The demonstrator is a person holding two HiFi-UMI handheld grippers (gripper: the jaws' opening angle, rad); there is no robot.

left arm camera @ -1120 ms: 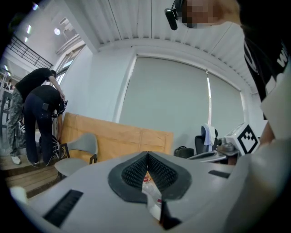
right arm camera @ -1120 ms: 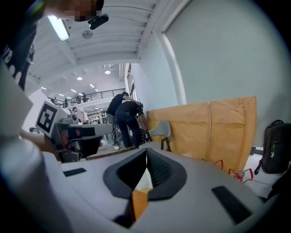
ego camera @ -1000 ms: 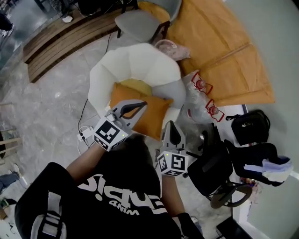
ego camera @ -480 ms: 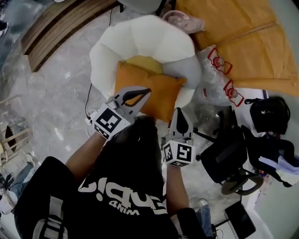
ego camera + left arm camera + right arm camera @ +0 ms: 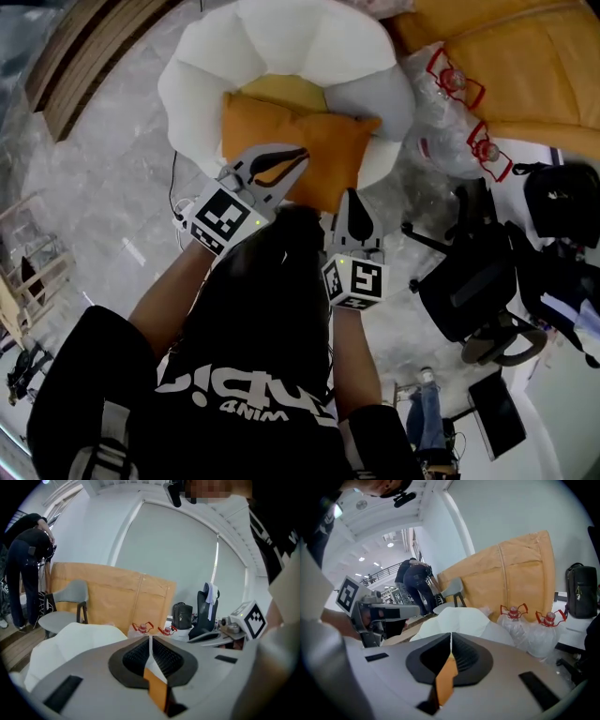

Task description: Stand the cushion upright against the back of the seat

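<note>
Head view: left gripper (image 5: 298,154) jaws closed, tips over orange cushion (image 5: 333,150). Cushion on seat of white armchair (image 5: 281,47), just ahead of and below tips. Right gripper (image 5: 352,195) closed, tip at cushion's near edge.

Left gripper view: jaws meet at tips, nothing clamped. Cushion orange shows through gap behind tips. Armchair ahead-left.

Right gripper view: jaws pressed together, empty. Cushion orange behind gap. Armchair straight ahead, water bottles (image 5: 525,625) ahead-right.

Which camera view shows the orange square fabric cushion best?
The head view: the orange square fabric cushion sits nearly whole in the white padded armchair. Each gripper view shows only an orange sliver between the jaws.
</note>
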